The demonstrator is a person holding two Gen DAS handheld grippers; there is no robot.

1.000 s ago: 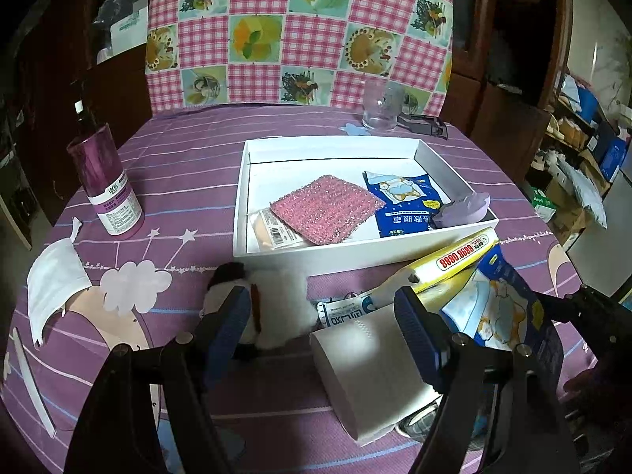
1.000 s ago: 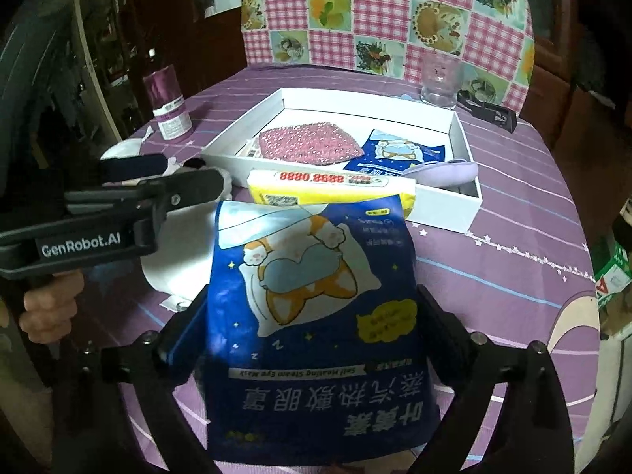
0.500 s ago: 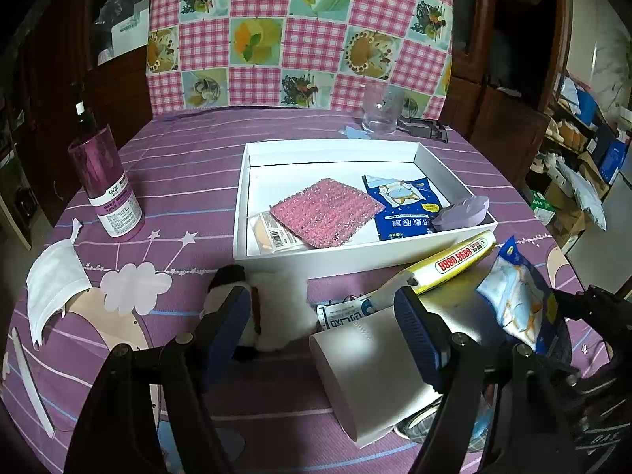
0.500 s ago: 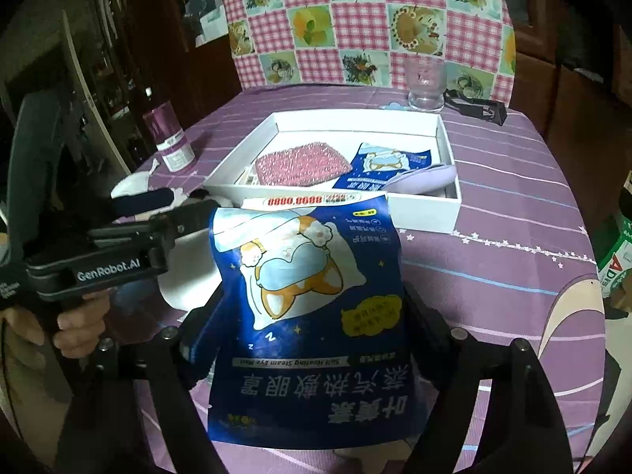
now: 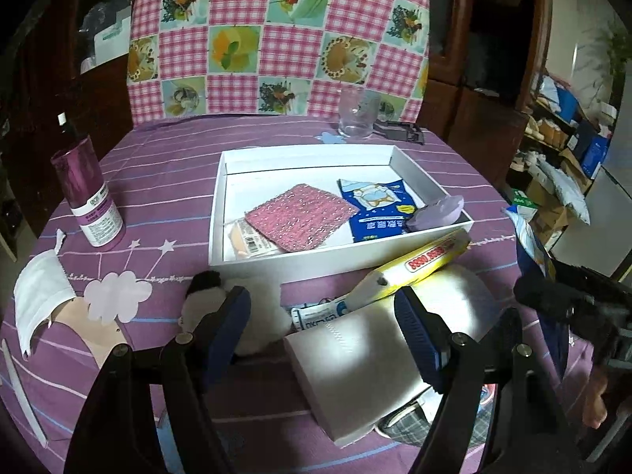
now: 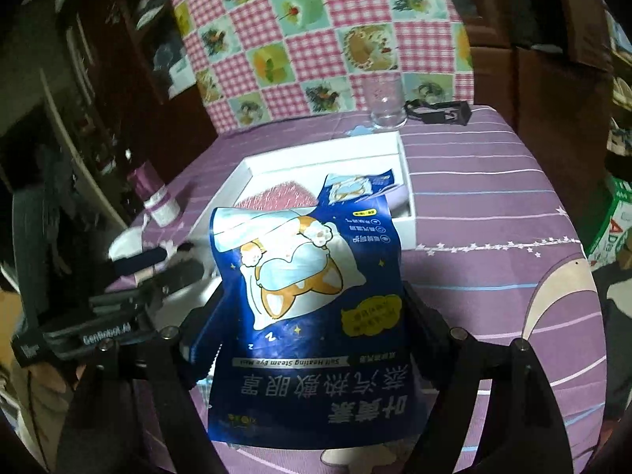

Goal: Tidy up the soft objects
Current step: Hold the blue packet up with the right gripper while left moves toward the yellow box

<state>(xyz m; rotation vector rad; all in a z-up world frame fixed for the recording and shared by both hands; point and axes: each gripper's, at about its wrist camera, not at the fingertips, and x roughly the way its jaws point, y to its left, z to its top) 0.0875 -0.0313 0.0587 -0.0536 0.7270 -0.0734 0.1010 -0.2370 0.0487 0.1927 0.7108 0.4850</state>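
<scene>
The right gripper is clamped on a blue steam eye-mask pouch, one finger on each side edge of the lower half. Its jaws have just been closing, and the pouch sits between them. The pouch hangs clear of the tabletop, its top edge overlapping the near wall of the white box in the right wrist view.

Handling properties, as judged:
- Light, flat foil sachet – the load on the fingers is negligible.
- Flexible: the upper half is unsupported and may fold or flap on a fast swing.
- The film looks glossy, so it may slip between the pads. A grip across the full width, near mid-height, gives the best control.

The left gripper hovers with its fingers apart and nothing pressed between them. It sits above a white tissue pack and just beside a white plush toy.

The box already contains a second blue pouch, a pink scrub cloth, a small wrapped pack and a lilac pad resting on the right wall. A yellow tube leans against the near wall.

Recommended placement – lower the held pouch flat into the box beside or on top of its twin.
</scene>
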